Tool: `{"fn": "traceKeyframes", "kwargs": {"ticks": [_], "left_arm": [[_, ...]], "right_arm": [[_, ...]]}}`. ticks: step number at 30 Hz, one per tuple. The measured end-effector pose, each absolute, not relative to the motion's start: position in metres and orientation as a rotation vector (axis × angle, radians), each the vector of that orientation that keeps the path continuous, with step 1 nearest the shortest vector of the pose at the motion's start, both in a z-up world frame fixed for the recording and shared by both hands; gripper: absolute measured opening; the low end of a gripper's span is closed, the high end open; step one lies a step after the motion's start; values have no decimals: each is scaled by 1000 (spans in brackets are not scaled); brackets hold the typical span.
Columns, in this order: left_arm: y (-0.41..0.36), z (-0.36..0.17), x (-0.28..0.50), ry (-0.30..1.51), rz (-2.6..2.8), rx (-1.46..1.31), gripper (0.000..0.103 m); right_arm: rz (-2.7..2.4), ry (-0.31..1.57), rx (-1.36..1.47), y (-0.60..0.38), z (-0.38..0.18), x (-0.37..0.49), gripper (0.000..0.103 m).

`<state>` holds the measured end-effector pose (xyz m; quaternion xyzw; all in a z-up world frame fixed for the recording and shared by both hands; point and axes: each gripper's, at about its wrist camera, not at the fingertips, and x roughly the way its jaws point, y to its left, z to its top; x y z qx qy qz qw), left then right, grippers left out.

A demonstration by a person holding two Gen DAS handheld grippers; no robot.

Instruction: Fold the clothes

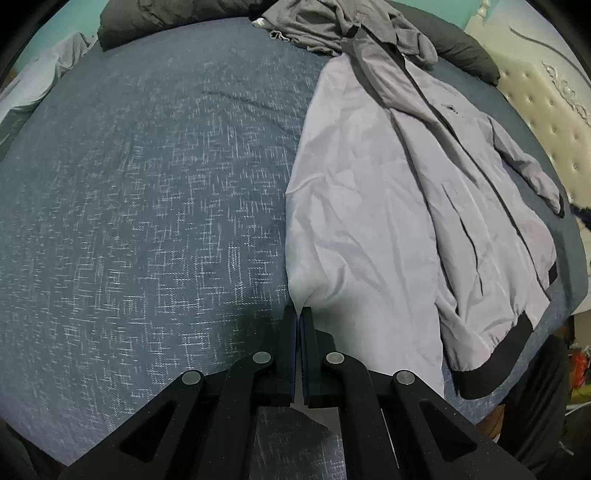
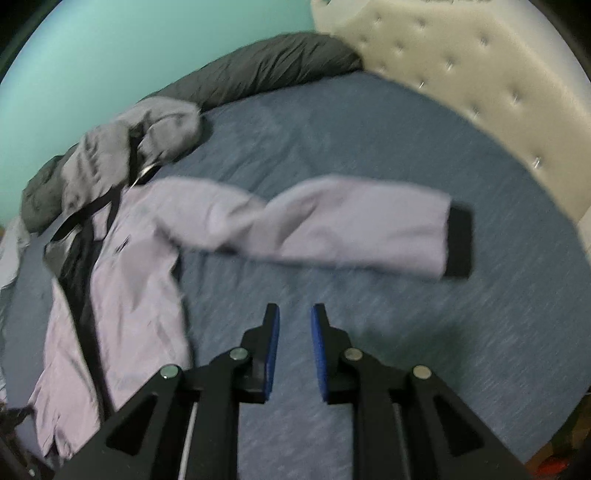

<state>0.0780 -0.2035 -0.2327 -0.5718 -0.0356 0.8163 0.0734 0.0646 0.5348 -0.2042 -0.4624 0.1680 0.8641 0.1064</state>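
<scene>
Left hand-held gripper [image 1: 298, 312] clenched on jacket [image 1: 369, 206] fabric; right hand-held gripper [image 2: 294, 314] parted, empty.

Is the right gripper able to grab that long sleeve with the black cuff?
Probably yes. The right gripper is open with nothing in it, and the sleeve lies stretched flat on the blue bedspread just ahead, with only bare bedspread between them.

Bare blue bedsheet [image 1: 129, 203] left of the jacket [image 1: 369, 221] lies open; dark pillows [image 1: 125, 22] line its far edge
</scene>
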Motion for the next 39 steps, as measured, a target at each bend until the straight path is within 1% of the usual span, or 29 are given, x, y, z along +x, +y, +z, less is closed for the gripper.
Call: {"fn": "traceKeyframes", "kwargs": {"ticks": [4, 7, 10, 18, 19, 20, 21, 24, 25, 26, 28, 30, 31, 33, 34, 35, 37, 39], "left_arm": [[-214, -213, 78, -102, 2493, -1684, 1], [-229, -189, 76, -59, 2541, -1660, 1], [-263, -157, 70, -12, 2581, -1632, 1], [-360, -79, 33, 8, 2848, -1602, 1], [-369, -73, 26, 6, 2868, -1615, 1], [-379, -72, 18, 4, 2878, -1643, 5], [-385, -75, 12, 3, 2883, -1675, 6], [-390, -83, 9, 64, 2925, -1714, 21], [-390, -87, 8, 60, 2926, -1716, 35], [-390, -92, 9, 29, 2907, -1714, 43], [-382, -106, 13, -23, 2850, -1705, 45], [-366, -122, 23, -60, 2795, -1697, 46], [-358, -130, 28, -91, 2761, -1691, 46], [-340, -145, 40, -168, 2679, -1680, 48], [-328, -154, 45, -198, 2636, -1679, 51], [-317, -163, 51, -227, 2594, -1676, 52], [-286, -183, 65, -254, 2493, -1676, 52], [-257, -196, 79, -256, 2409, -1672, 52]], "right_arm": [[2577, 514, -1412, 510, -210, 81, 17], [2604, 516, -1414, 497, -204, 86, 17], [2639, 500, -1407, 485, -193, 89, 17], [2686, 438, -1393, 467, -175, 93, 17], [2685, 437, -1397, 466, -176, 94, 17], [2684, 436, -1401, 464, -177, 95, 17], [2684, 431, -1411, 461, -178, 97, 17], [2685, 405, -1442, 453, -182, 101, 17], [2689, 398, -1456, 449, -184, 103, 17], [2693, 391, -1471, 445, -187, 105, 17], [2697, 375, -1508, 437, -193, 108, 20], [2706, 388, -1557, 428, -201, 109, 28], [2711, 395, -1581, 423, -205, 110, 31], [2726, 408, -1633, 409, -213, 109, 44], [2740, 414, -1669, 399, -217, 108, 46], [2755, 420, -1707, 388, -222, 107, 47], [2767, 440, -1769, 370, -229, 105, 49], [2776, 473, -1835, 351, -238, 104, 54]]}}
